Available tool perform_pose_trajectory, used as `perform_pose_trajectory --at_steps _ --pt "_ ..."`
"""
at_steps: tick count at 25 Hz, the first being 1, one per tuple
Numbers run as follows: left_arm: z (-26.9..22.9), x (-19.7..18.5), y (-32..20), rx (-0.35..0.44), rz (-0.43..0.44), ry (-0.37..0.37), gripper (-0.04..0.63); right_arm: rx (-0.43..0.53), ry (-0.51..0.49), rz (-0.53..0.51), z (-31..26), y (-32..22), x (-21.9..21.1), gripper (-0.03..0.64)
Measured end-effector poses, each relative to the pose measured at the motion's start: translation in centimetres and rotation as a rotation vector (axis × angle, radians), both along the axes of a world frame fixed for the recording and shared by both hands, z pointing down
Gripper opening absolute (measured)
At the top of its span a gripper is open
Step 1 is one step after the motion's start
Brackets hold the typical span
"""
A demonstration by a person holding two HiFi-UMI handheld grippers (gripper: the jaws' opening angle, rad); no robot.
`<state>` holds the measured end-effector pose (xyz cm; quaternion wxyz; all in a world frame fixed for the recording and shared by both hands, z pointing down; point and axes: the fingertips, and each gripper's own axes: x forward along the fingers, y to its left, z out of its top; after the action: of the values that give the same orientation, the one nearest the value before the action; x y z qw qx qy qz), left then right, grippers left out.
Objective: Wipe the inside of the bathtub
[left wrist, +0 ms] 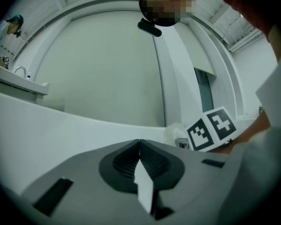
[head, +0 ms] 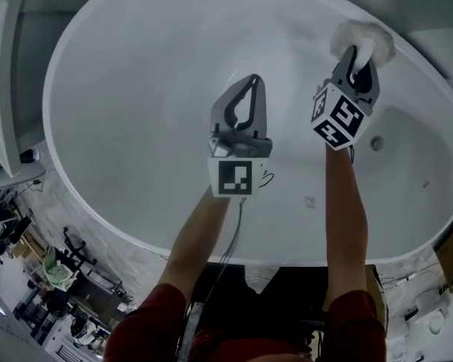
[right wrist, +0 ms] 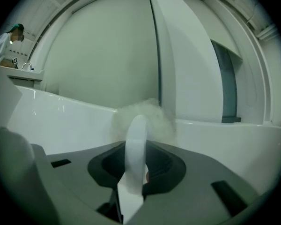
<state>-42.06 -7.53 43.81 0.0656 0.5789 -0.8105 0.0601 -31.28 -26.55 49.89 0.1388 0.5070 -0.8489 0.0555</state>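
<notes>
A white oval bathtub (head: 147, 89) fills the head view. My right gripper (head: 356, 53) reaches to the tub's far right wall and is shut on the white handle (right wrist: 136, 142) of a fluffy white wiping pad (head: 364, 38). The pad (right wrist: 147, 115) presses against the tub wall just under the rim. My left gripper (head: 249, 79) hovers over the middle of the tub, shut, with nothing between its jaws. In the left gripper view the shut gripper (left wrist: 139, 142) points at the tub's far wall, and the pad (left wrist: 175, 132) and the right gripper's marker cube (left wrist: 210, 128) show to its right.
A round drain fitting (head: 376, 142) sits in the tub wall right of my right arm. A white counter (head: 4, 81) with a faucet (left wrist: 19, 70) stands left of the tub. Cluttered equipment (head: 57, 274) lies on the floor at lower left. A vertical white wall panel (right wrist: 178, 55) rises behind the tub.
</notes>
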Motion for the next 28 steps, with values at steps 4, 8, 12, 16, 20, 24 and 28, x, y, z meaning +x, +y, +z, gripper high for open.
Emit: perform_pose_trajectory --at_steps 4,8,12,16,20,24,28 --pt "0.7 -3.3 3.8 -0.033 -0.030 0.009 0.015 -0.010 -0.019 -0.005 -0.5 2.7 -3.8 0.094" --pt "0.5 -7.2 6.5 -0.018 -0.076 0.011 0.015 0.002 -0.008 -0.054 -0.8 5.1 -8.6 0.094" --pt "0.6 -10.1 8.3 0.005 -0.114 0.010 0.015 0.028 0.031 -0.161 -0.4 7.6 -14.1 0.094" --pt "1.1 -12.2 10.3 -0.015 -0.118 0.015 0.015 0.029 0.037 -0.203 0.0 9.8 -18.7 0.094" --pt "1.4 -13.6 11.3 -0.002 -0.135 0.027 0.015 0.029 0.034 -0.221 0.3 10.6 -21.6 0.094" --pt "1.5 -13.8 11.3 -0.004 -0.146 0.046 0.015 0.026 0.039 -0.246 0.2 10.5 -23.0 0.094" --pt "1.4 -15.2 12.3 -0.008 -0.153 0.045 0.015 0.021 0.041 -0.314 -0.2 12.2 -26.3 0.094"
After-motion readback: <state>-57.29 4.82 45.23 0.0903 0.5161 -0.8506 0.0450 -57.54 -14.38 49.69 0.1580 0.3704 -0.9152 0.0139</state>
